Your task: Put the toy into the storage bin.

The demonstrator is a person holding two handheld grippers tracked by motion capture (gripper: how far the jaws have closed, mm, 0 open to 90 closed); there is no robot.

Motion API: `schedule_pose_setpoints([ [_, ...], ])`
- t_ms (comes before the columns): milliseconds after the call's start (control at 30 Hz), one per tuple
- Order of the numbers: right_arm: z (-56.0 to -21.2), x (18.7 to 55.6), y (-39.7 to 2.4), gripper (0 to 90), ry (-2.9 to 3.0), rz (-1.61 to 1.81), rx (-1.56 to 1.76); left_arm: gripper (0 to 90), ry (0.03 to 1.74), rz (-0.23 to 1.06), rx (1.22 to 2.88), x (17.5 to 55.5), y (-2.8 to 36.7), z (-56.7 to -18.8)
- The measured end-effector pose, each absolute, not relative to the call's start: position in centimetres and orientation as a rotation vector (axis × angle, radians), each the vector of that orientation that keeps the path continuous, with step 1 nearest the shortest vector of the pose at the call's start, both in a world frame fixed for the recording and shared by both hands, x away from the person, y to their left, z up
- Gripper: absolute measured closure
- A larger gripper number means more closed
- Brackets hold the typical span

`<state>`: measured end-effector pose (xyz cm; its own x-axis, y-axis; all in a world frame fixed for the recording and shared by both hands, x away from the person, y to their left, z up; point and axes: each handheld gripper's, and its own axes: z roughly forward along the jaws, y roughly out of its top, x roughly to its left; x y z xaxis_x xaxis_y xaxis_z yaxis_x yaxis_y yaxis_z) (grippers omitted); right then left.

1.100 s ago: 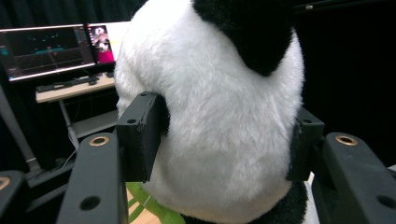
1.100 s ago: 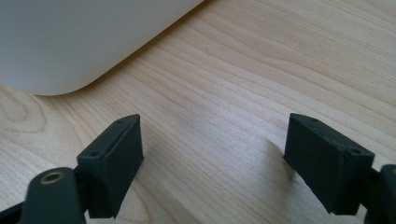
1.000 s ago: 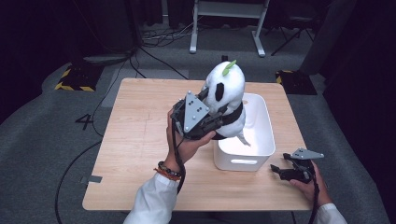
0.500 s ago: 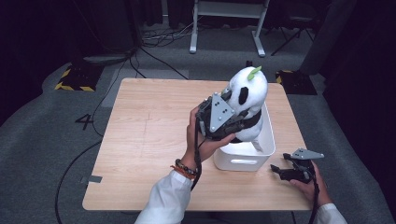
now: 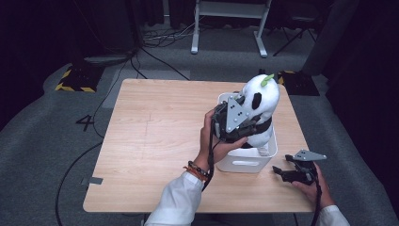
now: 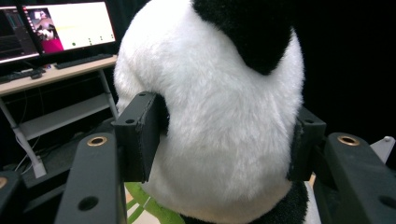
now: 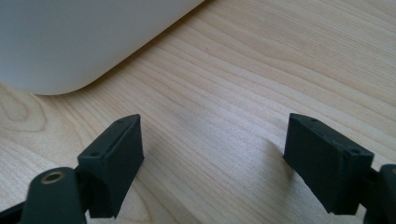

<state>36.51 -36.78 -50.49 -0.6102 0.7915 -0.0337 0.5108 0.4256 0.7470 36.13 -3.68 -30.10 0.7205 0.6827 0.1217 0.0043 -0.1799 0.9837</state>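
In the white bin [image 5: 244, 162], a plush panda [image 5: 261, 99] squeezed by the left hand-held gripper [image 5: 240, 123]; right hand-held gripper [image 7: 212, 154] agape

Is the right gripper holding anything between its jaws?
No. In the right gripper view, the right gripper has its jaws standing wide apart over bare table, beside the white bin.

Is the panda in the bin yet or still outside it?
In, partly: the panda stands upright with its lower body inside the white bin, left gripper jaws clamped on it.
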Motion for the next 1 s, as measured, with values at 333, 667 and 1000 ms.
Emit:
schedule_pose_setpoints([
  [333, -50.5, 36.5, -36.8, 19.9, 2.304, 1.012, 1.112, 39.7, 0.562, 0.636, 1.695, 36.6, -4.2, -31.2],
  [667, -50.5, 36.5, -36.8, 19.9, 2.303, 1.011, 1.111, 38.7, 0.560, 0.607, 1.781, 36.9, -4.7, -33.4],
  [1000, -50.5, 36.5, -36.8, 19.9, 2.306, 1.014, 1.116, 36.9, 0.566, 0.597, 1.869, 37.0, -4.6, -34.6],
])
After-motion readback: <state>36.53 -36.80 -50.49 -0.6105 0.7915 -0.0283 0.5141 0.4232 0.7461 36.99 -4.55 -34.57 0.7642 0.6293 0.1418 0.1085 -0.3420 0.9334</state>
